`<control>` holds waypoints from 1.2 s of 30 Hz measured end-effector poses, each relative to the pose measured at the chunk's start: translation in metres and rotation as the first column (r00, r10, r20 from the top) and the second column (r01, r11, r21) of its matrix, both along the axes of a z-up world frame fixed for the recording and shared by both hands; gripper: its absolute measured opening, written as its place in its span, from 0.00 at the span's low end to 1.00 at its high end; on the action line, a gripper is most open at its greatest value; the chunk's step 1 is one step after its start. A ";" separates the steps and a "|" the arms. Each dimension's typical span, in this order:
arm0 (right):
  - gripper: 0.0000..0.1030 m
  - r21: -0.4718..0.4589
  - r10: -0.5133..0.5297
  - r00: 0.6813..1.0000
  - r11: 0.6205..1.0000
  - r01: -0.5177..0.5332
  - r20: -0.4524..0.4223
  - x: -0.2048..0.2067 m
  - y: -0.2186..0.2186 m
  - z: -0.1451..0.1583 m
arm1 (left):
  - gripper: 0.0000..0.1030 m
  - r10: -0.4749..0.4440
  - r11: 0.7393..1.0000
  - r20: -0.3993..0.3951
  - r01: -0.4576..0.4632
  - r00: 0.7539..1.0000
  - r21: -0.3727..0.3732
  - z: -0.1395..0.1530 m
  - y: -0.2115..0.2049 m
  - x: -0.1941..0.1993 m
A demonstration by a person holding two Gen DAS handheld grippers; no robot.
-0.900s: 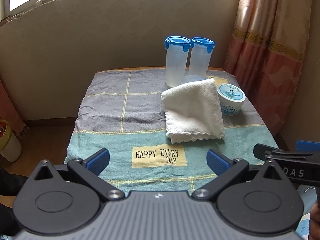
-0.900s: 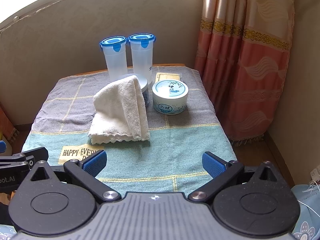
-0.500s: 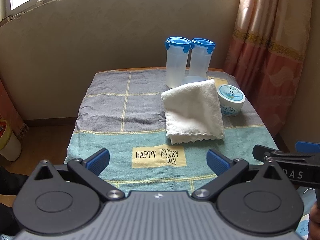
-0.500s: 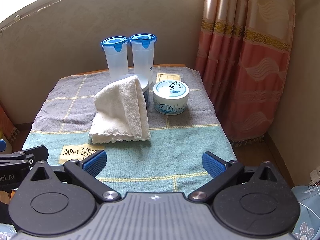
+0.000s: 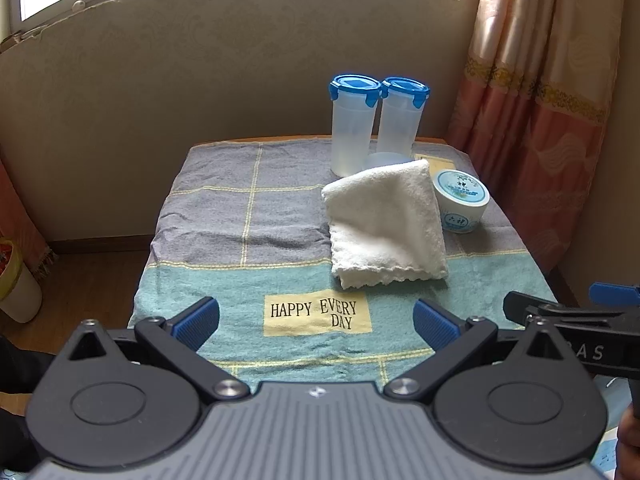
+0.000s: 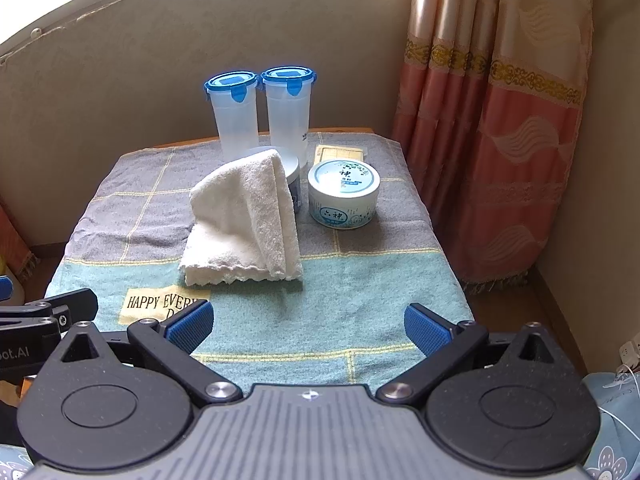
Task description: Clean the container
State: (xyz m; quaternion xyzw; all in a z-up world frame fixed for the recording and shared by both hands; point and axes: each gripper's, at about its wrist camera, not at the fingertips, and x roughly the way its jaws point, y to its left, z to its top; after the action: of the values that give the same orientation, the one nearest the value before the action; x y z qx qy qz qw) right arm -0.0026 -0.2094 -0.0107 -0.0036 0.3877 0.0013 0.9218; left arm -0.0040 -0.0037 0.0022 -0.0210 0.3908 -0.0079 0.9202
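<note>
Two tall clear containers with blue clip lids (image 5: 354, 124) (image 6: 234, 118) stand at the back of the small table. A folded white towel (image 5: 384, 222) (image 6: 244, 216) leans on a low jar (image 6: 290, 174) that it mostly hides. A round white tin with a blue printed lid (image 5: 460, 200) (image 6: 343, 193) sits to the towel's right. My left gripper (image 5: 316, 322) hangs open over the table's near edge, nothing between its blue pads. My right gripper (image 6: 306, 326) is also open and empty, well short of the towel.
A blue-and-grey cloth with "HAPPY EVERY DAY" (image 5: 316, 316) covers the table. A pink curtain (image 6: 500, 120) hangs close on the right, a wall and window stand behind. A bin (image 5: 16, 284) sits on the floor at left. A flat yellow card (image 6: 340, 154) lies behind the tin.
</note>
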 end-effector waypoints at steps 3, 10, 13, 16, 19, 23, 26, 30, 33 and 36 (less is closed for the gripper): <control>1.00 0.003 -0.003 1.000 1.000 0.003 0.001 -0.001 -0.001 0.000 | 1.00 -0.004 1.000 -0.003 0.004 1.000 0.003 0.000 -0.001 0.000; 1.00 0.003 0.004 1.000 1.000 -0.004 0.002 -0.002 0.002 -0.003 | 1.00 0.003 1.000 -0.004 -0.003 1.000 -0.001 0.001 0.003 0.003; 1.00 0.004 0.001 1.000 1.000 -0.001 0.003 -0.004 0.001 -0.003 | 1.00 0.001 1.000 -0.005 -0.001 1.000 0.000 -0.001 0.004 0.002; 1.00 0.004 0.002 1.000 1.000 -0.002 -0.001 0.000 0.001 -0.003 | 1.00 -0.002 1.000 -0.007 0.002 1.000 0.001 -0.001 0.004 0.003; 1.00 0.003 0.003 1.000 1.000 -0.003 0.000 0.001 0.001 -0.003 | 1.00 -0.002 1.000 -0.008 0.002 1.000 0.002 -0.001 0.004 0.004; 1.00 0.002 0.002 1.000 1.000 -0.002 0.003 -0.002 0.001 -0.002 | 1.00 0.000 1.000 -0.009 0.000 1.000 0.001 -0.001 0.004 0.003; 1.00 0.001 0.005 1.000 1.000 -0.005 0.005 -0.004 0.001 -0.002 | 1.00 0.002 1.000 -0.009 -0.002 1.000 0.002 -0.001 0.004 0.003; 1.00 -0.008 0.013 1.000 1.000 -0.013 0.006 0.000 0.003 0.000 | 1.00 0.002 1.000 -0.010 -0.002 1.000 0.002 -0.002 0.004 0.003; 1.00 -0.010 0.010 1.000 1.000 -0.010 0.009 -0.001 0.003 0.000 | 1.00 0.000 1.000 -0.012 0.000 1.000 0.003 -0.002 0.004 0.004; 1.00 -0.010 0.009 1.000 1.000 -0.008 0.009 -0.002 0.002 0.000 | 1.00 -0.001 1.000 -0.011 0.001 1.000 0.003 -0.002 0.004 0.004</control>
State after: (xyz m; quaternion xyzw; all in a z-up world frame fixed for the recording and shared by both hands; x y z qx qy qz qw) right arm -0.0050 -0.2070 -0.0105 -0.0097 0.3833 0.0034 0.9236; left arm 0.0000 0.0001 0.0006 -0.0195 0.3957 -0.0074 0.9181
